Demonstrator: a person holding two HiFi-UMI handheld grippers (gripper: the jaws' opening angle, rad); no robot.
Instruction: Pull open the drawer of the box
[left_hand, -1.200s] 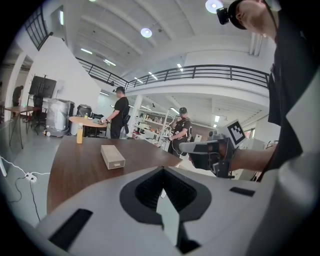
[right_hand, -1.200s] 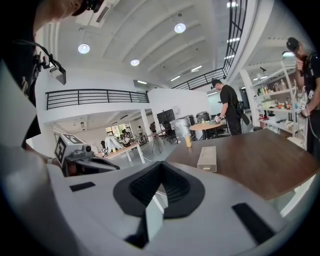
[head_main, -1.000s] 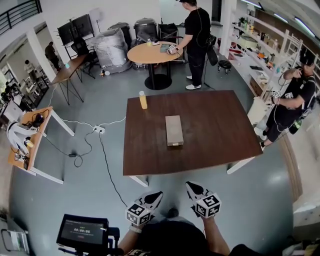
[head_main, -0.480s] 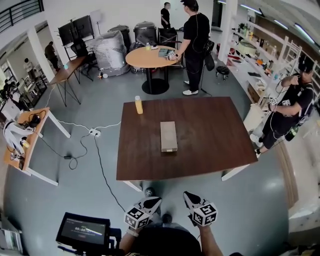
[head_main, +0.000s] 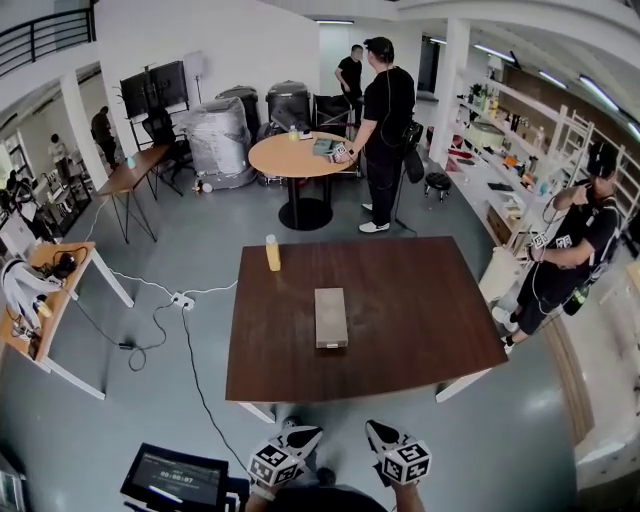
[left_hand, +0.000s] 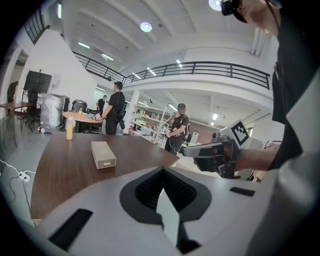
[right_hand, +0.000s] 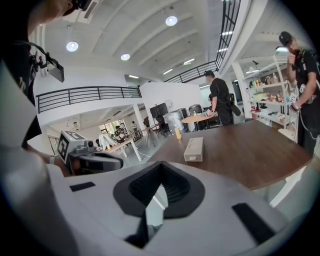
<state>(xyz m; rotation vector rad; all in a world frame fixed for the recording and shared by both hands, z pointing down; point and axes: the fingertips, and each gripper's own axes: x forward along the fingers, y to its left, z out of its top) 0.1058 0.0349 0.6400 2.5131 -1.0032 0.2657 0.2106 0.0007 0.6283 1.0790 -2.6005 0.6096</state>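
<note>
A long grey box (head_main: 331, 317) lies in the middle of the dark brown table (head_main: 420, 300), its drawer front toward me and closed. It also shows as the box (left_hand: 103, 154) in the left gripper view and the box (right_hand: 194, 149) in the right gripper view. Both grippers hang short of the table's near edge, well away from the box. My left gripper (head_main: 304, 438) (left_hand: 162, 175) is shut and holds nothing. My right gripper (head_main: 380, 436) (right_hand: 160, 172) is shut and holds nothing too. Each one sees the other beside it: the right gripper (left_hand: 210, 150), the left gripper (right_hand: 95, 161).
A yellow bottle (head_main: 272, 253) stands at the table's far left corner. A person (head_main: 570, 250) stands by the table's right side, others near a round table (head_main: 300, 155) behind. Cables (head_main: 180, 300) cross the floor at left. A monitor (head_main: 180, 478) sits at my lower left.
The head view has tilted up: table, box and both grippers sit lower in the picture and more of the room shows. A second person has appeared at the back. Both grippers stay shut.
</note>
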